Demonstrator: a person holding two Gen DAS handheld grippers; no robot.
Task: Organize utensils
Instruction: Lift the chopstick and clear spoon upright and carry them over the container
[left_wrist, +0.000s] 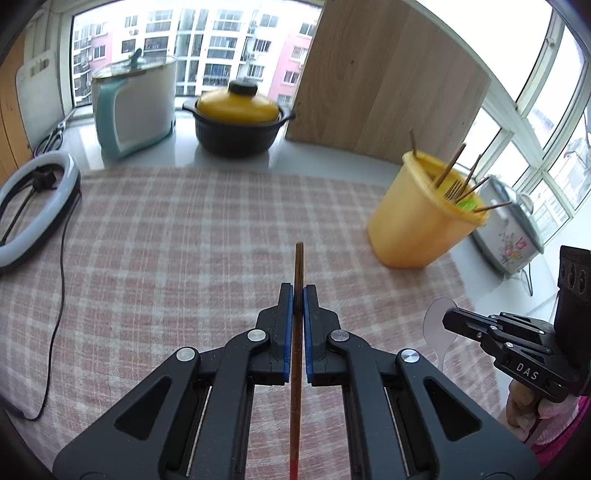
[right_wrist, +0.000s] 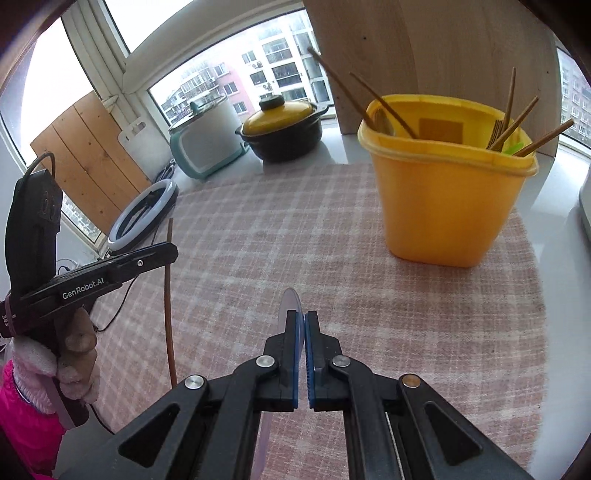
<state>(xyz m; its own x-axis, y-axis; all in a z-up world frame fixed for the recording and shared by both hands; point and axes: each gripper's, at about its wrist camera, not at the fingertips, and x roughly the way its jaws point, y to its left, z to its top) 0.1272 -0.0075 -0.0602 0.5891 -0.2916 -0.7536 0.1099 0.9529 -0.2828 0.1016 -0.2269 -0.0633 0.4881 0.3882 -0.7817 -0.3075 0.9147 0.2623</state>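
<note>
My left gripper (left_wrist: 298, 291) is shut on a brown chopstick (left_wrist: 297, 266) with a red end, held above the checked cloth; it also shows in the right wrist view (right_wrist: 169, 295). My right gripper (right_wrist: 301, 317) is shut on a clear plastic spoon (right_wrist: 290, 301); the spoon's bowl shows in the left wrist view (left_wrist: 437, 325). A yellow utensil holder (left_wrist: 417, 221) stands at the right on the cloth, also in the right wrist view (right_wrist: 443, 199), and holds several chopsticks, a fork and a green utensil.
A pink checked cloth (left_wrist: 184, 240) covers the counter. Behind it stand a white and teal cooker (left_wrist: 136, 110), a black pot with yellow lid (left_wrist: 238, 118) and a wooden board (left_wrist: 388, 81). A ring light (left_wrist: 33, 206) with cable lies at left. A flowered appliance (left_wrist: 506, 240) stands at right.
</note>
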